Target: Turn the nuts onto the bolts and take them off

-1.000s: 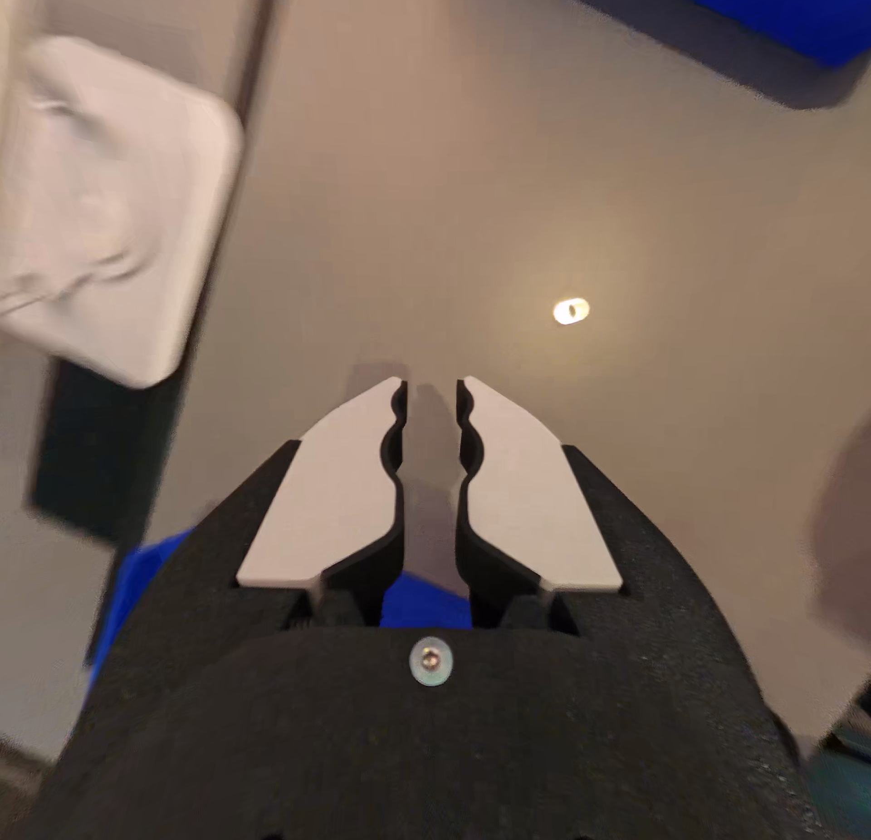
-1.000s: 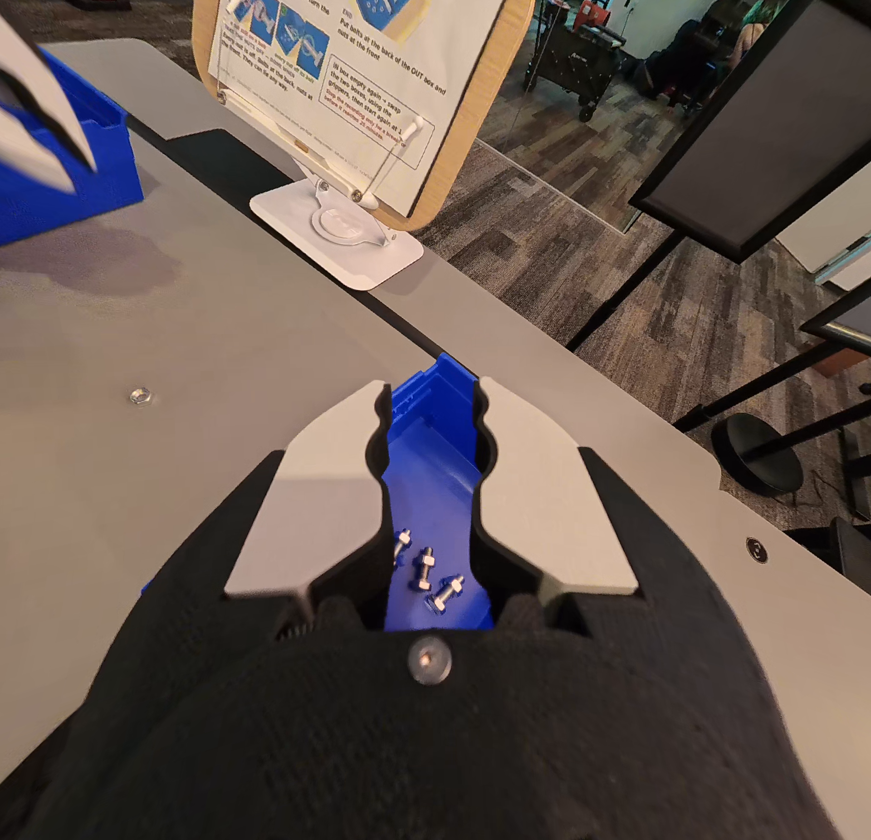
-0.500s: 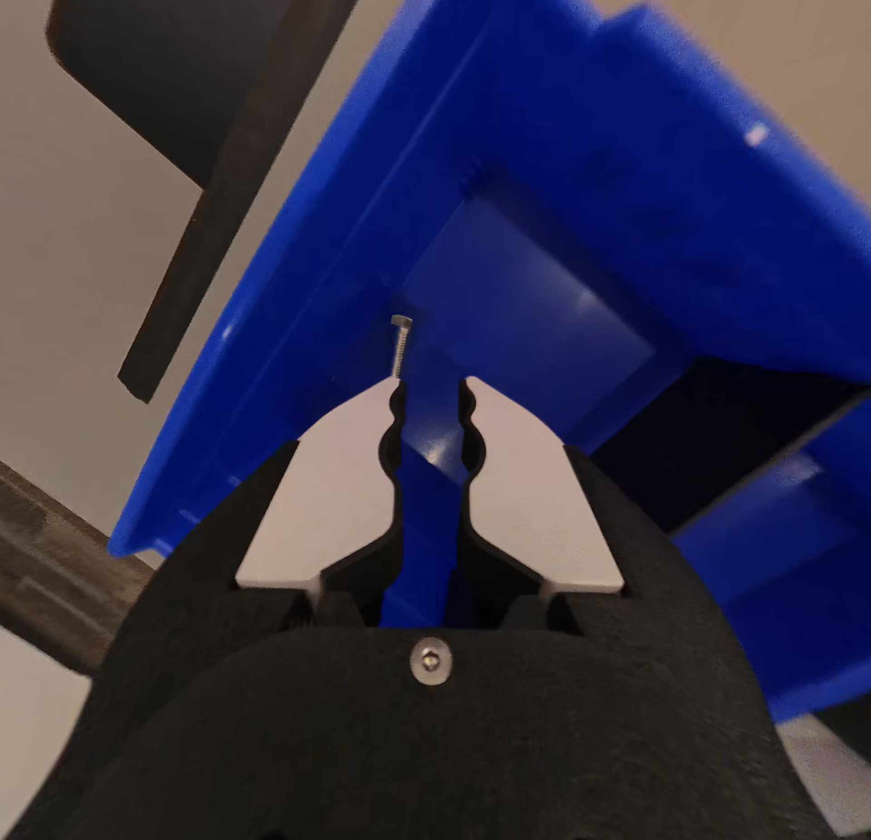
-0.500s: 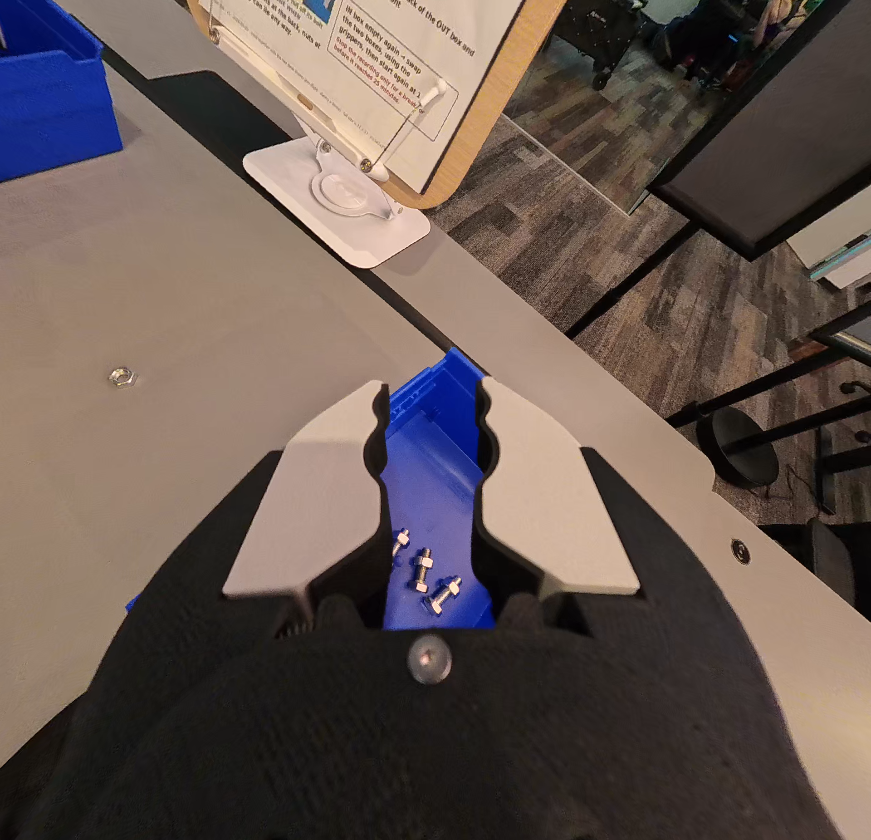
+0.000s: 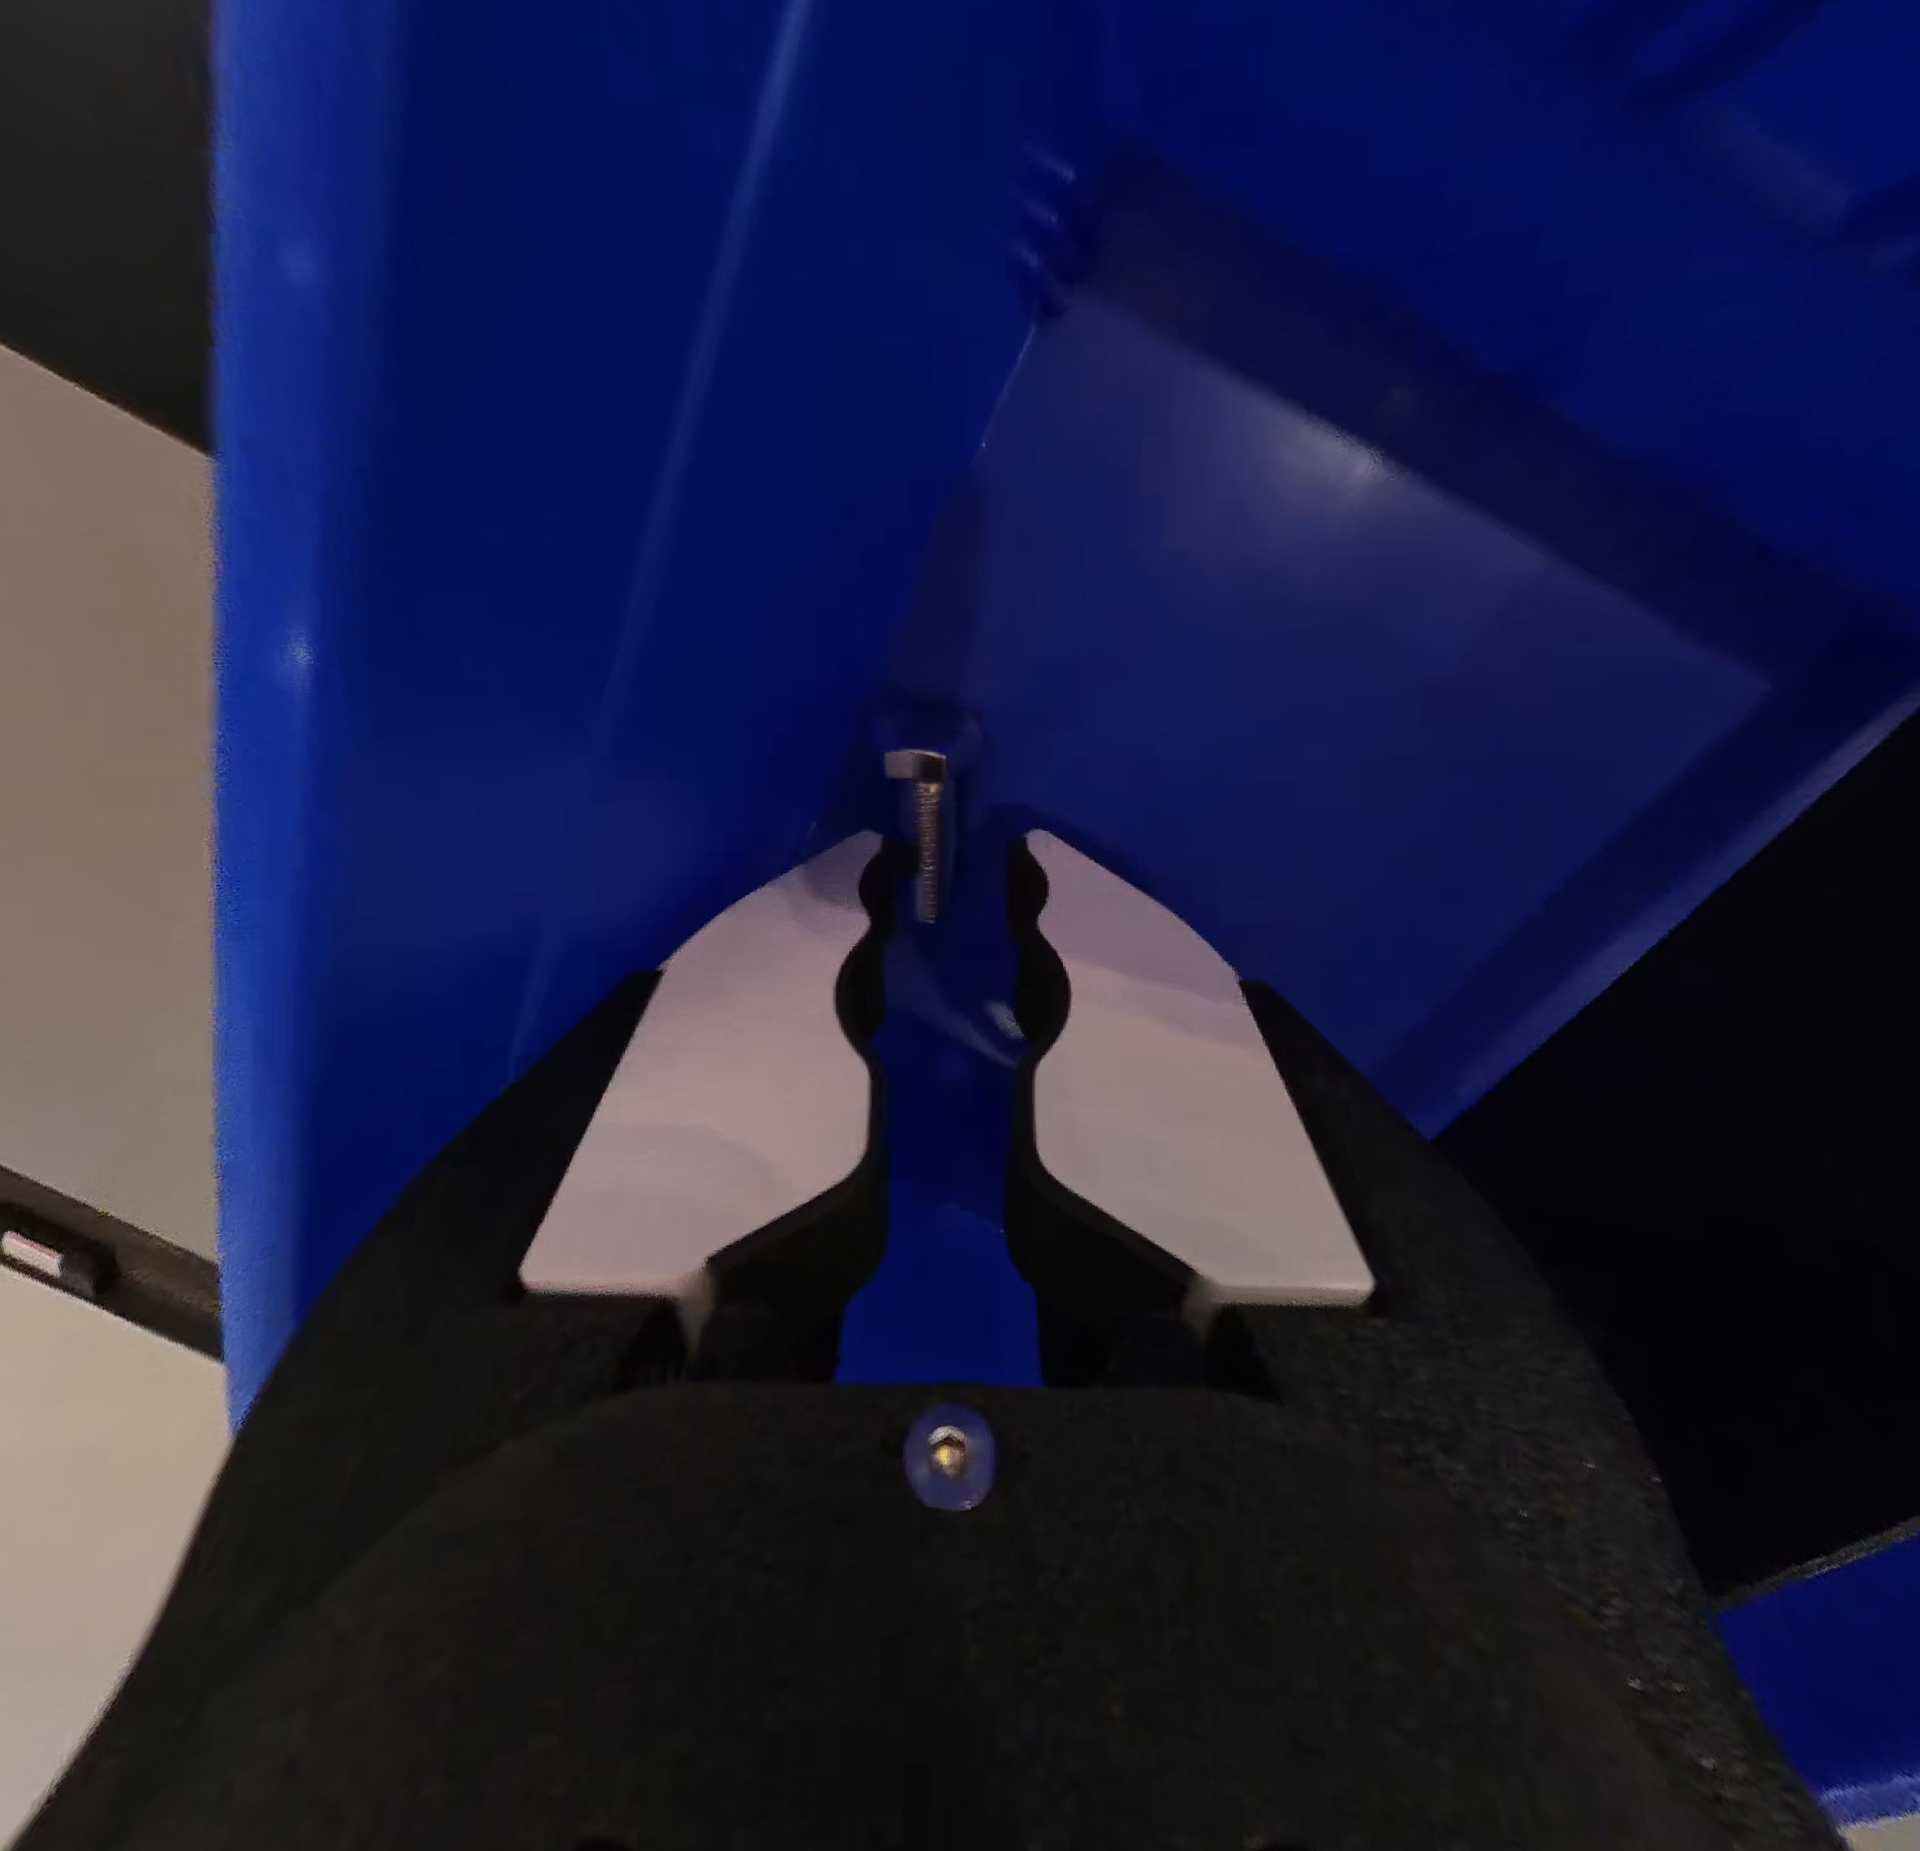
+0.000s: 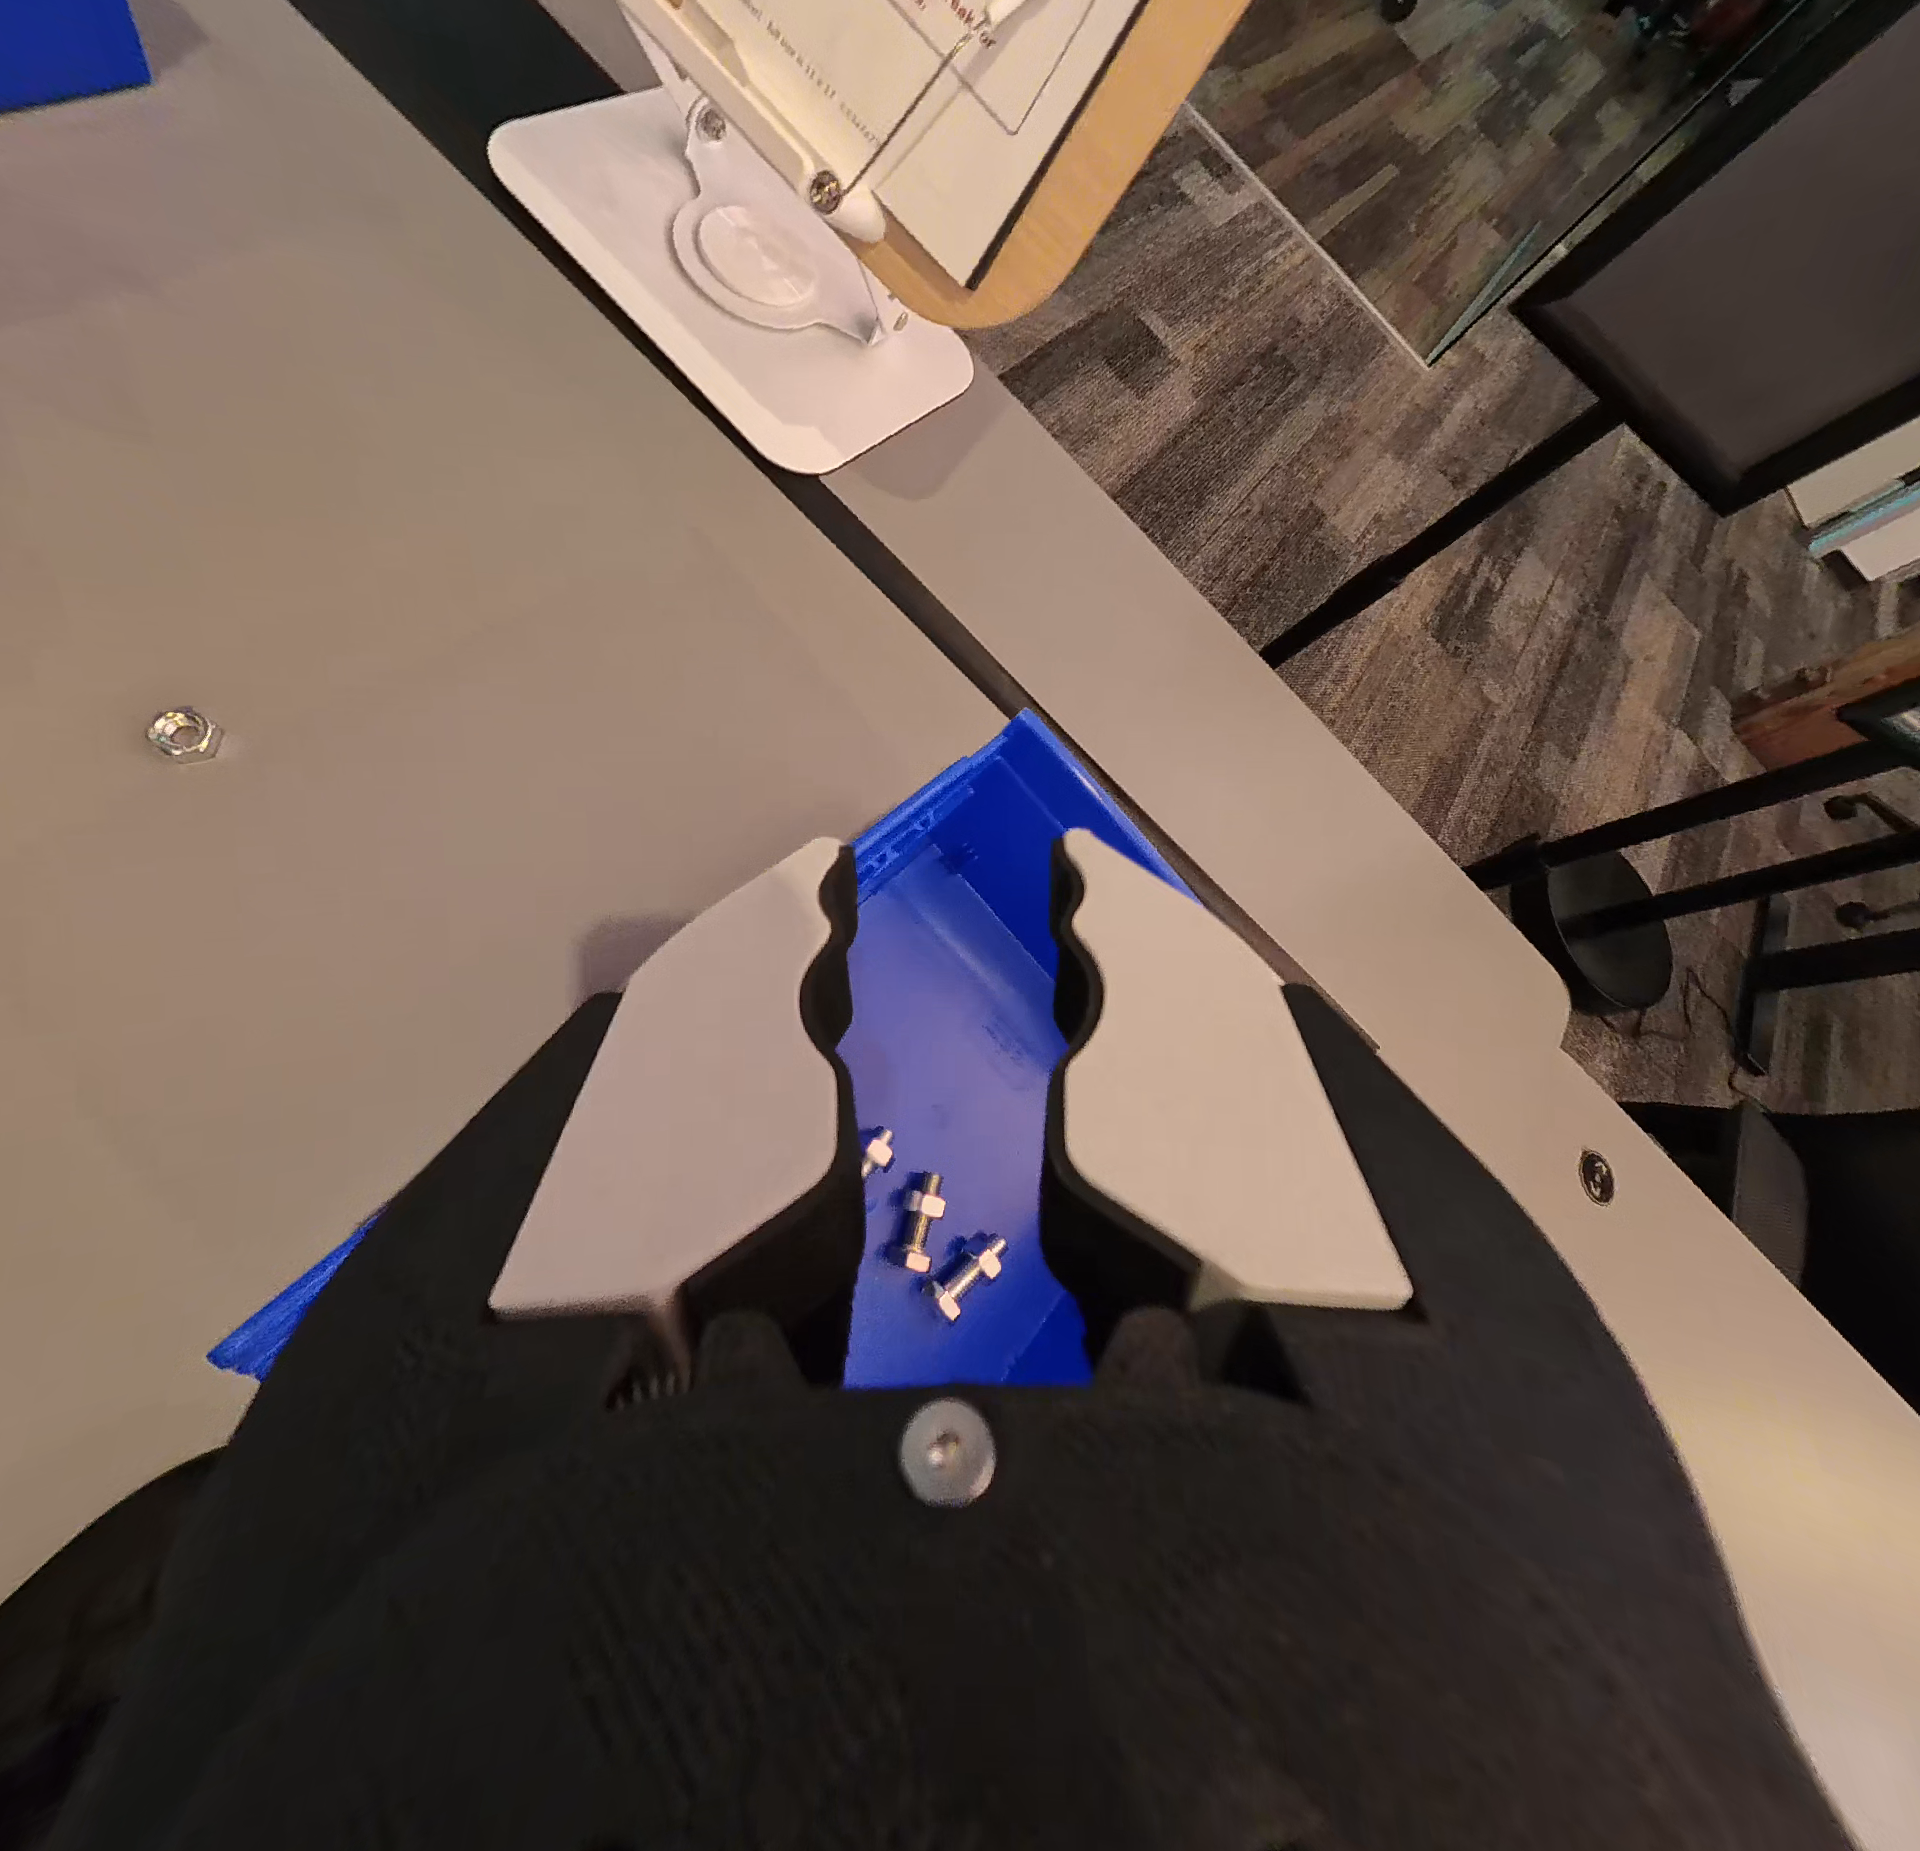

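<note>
My left gripper (image 5: 943, 845) is nosed deep into a blue bin (image 5: 540, 451), its fingers parted by a narrow gap and closed on nothing. A single bare bolt (image 5: 923, 833) lies along the crease where the bin's side wall meets the floor, head away from me, its threaded end reaching in between my fingertips nearer the left one; I cannot tell whether it touches that pad. The picture is soft and dim, so the threads barely read. The bin fills most of the view and its outer edges are cut off; only slivers of grey table (image 5: 94, 762) show at the left.

My right gripper (image 6: 954, 845) hangs over a second blue bin (image 6: 1039, 793) with its fingers spread wider, also empty. Between them I see two bolts with nuts on them (image 6: 940, 1251) on the bin floor, and a third is half hidden behind my left finger (image 6: 717, 1053). Most of that bin is covered by the gripper body. A loose nut (image 6: 185, 736) sits alone on the table, well to the left. A white stand (image 6: 748, 315) holds an instruction board (image 6: 1018, 118), cropped at the top edge.
</note>
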Motion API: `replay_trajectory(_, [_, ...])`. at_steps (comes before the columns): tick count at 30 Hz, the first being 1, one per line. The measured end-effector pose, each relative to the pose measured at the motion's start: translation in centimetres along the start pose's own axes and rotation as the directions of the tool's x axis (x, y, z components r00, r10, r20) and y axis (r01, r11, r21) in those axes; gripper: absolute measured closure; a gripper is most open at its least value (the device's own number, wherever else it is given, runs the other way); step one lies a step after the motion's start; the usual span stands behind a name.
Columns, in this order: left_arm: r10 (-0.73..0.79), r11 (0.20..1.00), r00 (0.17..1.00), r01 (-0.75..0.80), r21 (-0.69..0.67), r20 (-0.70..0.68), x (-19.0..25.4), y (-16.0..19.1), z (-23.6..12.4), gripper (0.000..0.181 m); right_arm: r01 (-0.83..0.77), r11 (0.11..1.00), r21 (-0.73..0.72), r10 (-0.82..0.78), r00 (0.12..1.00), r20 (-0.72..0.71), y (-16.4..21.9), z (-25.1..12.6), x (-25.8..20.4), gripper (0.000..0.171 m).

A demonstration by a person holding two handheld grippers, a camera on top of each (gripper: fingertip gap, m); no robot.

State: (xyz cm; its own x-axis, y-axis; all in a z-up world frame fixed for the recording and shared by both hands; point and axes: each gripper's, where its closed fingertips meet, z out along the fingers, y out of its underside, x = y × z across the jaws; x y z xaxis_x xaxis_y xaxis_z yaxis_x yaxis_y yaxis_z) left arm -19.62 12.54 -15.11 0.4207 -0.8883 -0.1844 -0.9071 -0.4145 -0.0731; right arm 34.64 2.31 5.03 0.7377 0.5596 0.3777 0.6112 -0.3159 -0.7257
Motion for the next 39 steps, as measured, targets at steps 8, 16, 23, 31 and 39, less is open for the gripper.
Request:
replay_trajectory(8, [0.006,1.0,0.999,-0.006,-0.01,0.044,0.1,0.8,-1.2,0.171,0.05,0.999,-0.014,-0.049,0.998,0.024,-0.4,0.8,-1.2,0.135])
replay_trajectory(16, [-0.047,0.978,0.992,0.023,0.209,0.114,3.9,-3.8,-11.6,0.171,0.174,0.981,0.081,-0.182,0.978,0.102,-3.8,1.7,-5.4,0.135])
replay_trajectory(23, [0.135,0.958,0.991,-0.126,0.256,-0.016,15.2,-11.3,-15.2,0.172,0.316,0.937,0.147,-0.343,0.911,0.228,-5.2,2.3,-10.8,0.135])
replay_trajectory(31, [0.372,0.928,0.924,-0.369,0.041,-0.088,24.4,-16.8,-8.4,0.172,0.349,0.921,0.174,-0.384,0.888,0.253,-5.1,0.6,-11.4,0.135])
replay_trajectory(39, [0.458,0.884,0.877,-0.467,-0.03,-0.146,27.3,-17.9,-5.6,0.172,0.313,0.933,0.177,-0.352,0.895,0.275,-4.3,-0.8,-10.2,0.135])
